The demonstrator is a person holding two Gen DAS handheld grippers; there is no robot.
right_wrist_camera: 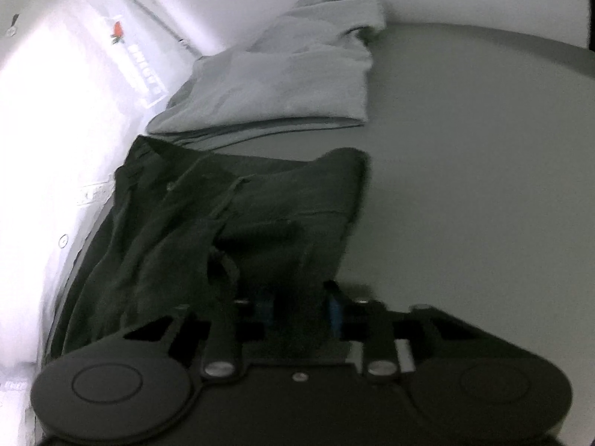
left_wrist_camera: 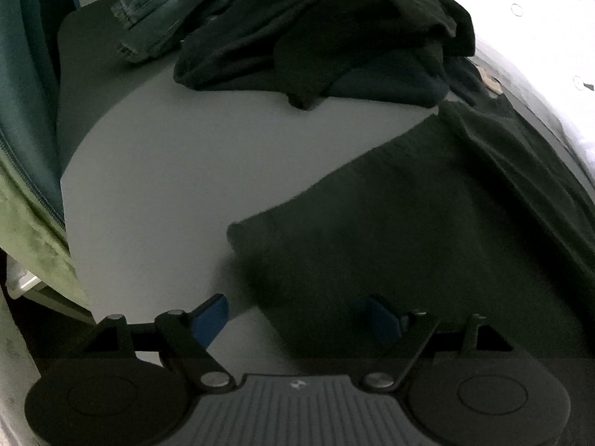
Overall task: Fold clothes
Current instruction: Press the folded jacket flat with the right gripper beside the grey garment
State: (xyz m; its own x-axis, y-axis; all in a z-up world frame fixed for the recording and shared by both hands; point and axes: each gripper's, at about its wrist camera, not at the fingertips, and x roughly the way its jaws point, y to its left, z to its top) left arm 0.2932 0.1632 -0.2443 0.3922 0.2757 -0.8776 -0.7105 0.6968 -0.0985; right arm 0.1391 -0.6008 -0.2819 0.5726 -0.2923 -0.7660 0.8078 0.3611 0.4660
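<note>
The left hand-held gripper gapes wide over the dark garment's near edge, gripping nothing; the right hand-held gripper pinches that garment's fabric.

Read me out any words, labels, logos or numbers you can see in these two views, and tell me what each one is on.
No text can be read with certainty.
White block lettering on the pale sheet behind the table: blurred and sideways, unreadable.
Red mark above it: a picture, no words.
Small label beside the dark trousers: too blurred.
Small pale emblem on the left gripper's body: a logo, no letters.
</note>
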